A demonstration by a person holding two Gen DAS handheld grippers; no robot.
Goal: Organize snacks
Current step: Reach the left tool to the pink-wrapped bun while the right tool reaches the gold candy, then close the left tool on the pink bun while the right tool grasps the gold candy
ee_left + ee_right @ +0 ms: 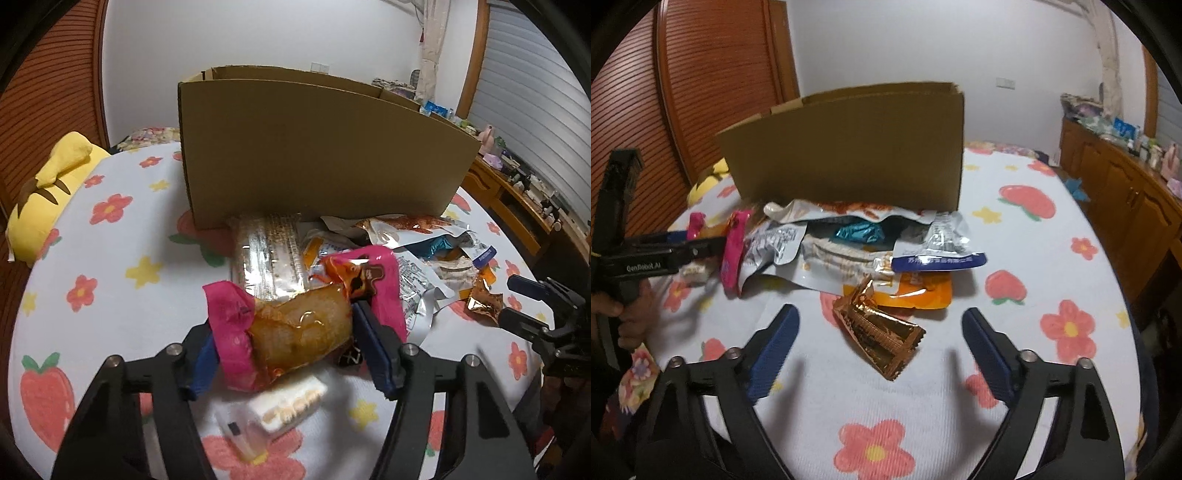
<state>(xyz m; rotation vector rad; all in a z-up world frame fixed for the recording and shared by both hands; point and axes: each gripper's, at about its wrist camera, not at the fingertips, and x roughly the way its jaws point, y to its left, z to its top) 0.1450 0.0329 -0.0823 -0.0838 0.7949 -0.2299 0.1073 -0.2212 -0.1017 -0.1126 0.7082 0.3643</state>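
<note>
My left gripper (286, 321) is shut on a snack pack (299, 332) with pink ends and a clear amber middle; both blue pads press its sides, just above the flowered bedsheet (110, 280). The right wrist view shows that gripper (705, 238) at the left, held by a hand. My right gripper (881, 350) stands open around a crumpled gold wrapper (882, 332) lying on the sheet, pads clear of it. A heap of snack bags (868, 240) lies in front of an open cardboard box (849, 147). From the left wrist, the box (314, 155) stands behind the heap (406, 251).
A white packet (288, 406) lies under the held pack. A yellow plush cushion (55, 184) sits at the far left of the bed. A wooden cabinet (1126, 206) loaded with small items runs along the right. Bare sheet lies at the right of the heap (1052, 258).
</note>
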